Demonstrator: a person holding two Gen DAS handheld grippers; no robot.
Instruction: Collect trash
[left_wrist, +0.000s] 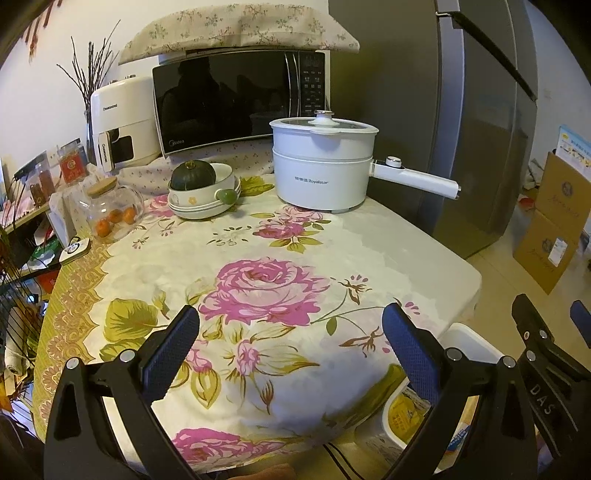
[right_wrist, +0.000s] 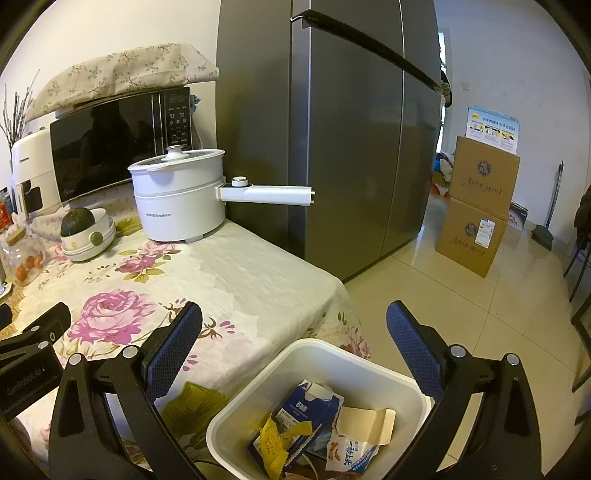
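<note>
A white trash bin (right_wrist: 373, 365) stands on the floor at the table's near right corner. In it lie a blue milk carton (right_wrist: 314, 410), a yellow wrapper (right_wrist: 275, 443), a tan cardboard piece (right_wrist: 365, 424) and a white snack packet (right_wrist: 351, 458). My right gripper (right_wrist: 294, 323) hangs open above the bin, nothing between its fingers. My left gripper (left_wrist: 291, 323) is open over the floral tablecloth (left_wrist: 258, 288), holding nothing. The bin's rim (left_wrist: 469, 339) and the yellow wrapper (left_wrist: 406, 413) show at the lower right of the left wrist view.
At the table's back stand a white electric pot (left_wrist: 325, 166) with a long handle, stacked bowls holding a green squash (left_wrist: 194, 177), a glass jar of oranges (left_wrist: 114, 210), a microwave (left_wrist: 236, 99) and a white appliance (left_wrist: 122, 122). A grey fridge (right_wrist: 351, 129) and cardboard boxes (right_wrist: 476, 206) stand to the right.
</note>
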